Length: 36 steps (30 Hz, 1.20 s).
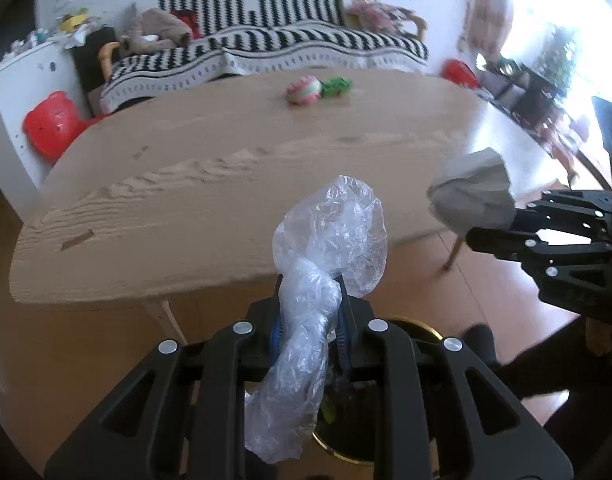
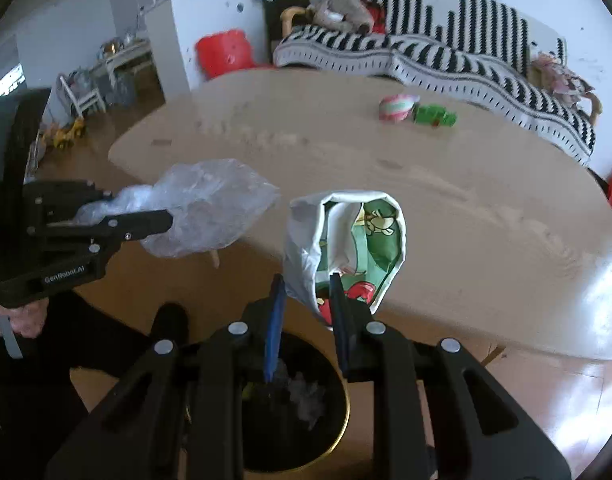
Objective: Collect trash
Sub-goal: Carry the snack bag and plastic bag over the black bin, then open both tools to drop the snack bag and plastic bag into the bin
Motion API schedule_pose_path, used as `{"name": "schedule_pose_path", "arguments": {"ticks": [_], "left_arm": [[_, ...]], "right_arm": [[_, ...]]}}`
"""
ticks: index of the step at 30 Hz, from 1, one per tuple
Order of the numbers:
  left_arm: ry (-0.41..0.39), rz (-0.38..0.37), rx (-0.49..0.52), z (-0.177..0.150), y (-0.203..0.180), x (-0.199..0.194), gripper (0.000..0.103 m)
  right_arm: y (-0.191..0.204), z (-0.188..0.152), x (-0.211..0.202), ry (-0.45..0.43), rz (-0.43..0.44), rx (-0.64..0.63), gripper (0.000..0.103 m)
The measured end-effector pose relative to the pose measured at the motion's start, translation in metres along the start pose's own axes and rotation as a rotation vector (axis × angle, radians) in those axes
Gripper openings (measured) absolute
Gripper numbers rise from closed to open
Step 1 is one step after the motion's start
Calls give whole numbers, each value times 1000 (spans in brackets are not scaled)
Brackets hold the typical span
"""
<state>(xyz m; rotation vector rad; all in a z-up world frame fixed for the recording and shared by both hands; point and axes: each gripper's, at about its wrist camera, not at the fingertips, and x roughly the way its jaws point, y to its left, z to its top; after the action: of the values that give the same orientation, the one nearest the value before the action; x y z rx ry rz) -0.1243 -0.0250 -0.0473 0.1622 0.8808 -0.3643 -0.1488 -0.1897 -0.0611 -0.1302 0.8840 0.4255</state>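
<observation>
Left wrist view shows the left gripper [image 1: 310,304] clenched on a clear plastic bag [image 1: 330,232], twisted into a rope where the fingers pinch it and puffed out in front of them. Below the gripper sits the black trash bin [image 1: 418,330] with a gold rim, on the floor just beside the wooden table [image 1: 185,184].

In the right wrist view the right gripper [image 2: 306,300] stands over the same bin, and its jaws look parted: the colourful snack wrapper [image 2: 346,248] leans against the right finger only, so I judge the grasp is loosened or nearly so.

Both pieces are very light, soft and slippery. The film crushes easily and can cling to the pads, so the twisted neck is the best place to hold it; the wrapper is a little stiffer and is best pinched at its folded edge.

Far across the table from the bin lie a pink-green ball [image 1: 303,90] and a green toy [image 1: 337,87].
</observation>
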Motion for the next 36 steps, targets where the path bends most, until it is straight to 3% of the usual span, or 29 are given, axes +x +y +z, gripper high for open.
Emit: {"name": "schedule_pose_path", "arguments": {"ticks": [5, 13, 23, 36], "left_arm": [[88, -36, 51, -20, -12, 16, 21], [305, -126, 65, -52, -27, 57, 21], [490, -140, 69, -84, -33, 91, 21], [541, -187, 88, -86, -44, 97, 21]], "right_arm": [[4, -25, 23, 121, 45, 11, 23], [17, -47, 58, 294, 80, -11, 23], [26, -72, 85, 454, 110, -26, 23], [32, -77, 88, 491, 106, -33, 23]]}}
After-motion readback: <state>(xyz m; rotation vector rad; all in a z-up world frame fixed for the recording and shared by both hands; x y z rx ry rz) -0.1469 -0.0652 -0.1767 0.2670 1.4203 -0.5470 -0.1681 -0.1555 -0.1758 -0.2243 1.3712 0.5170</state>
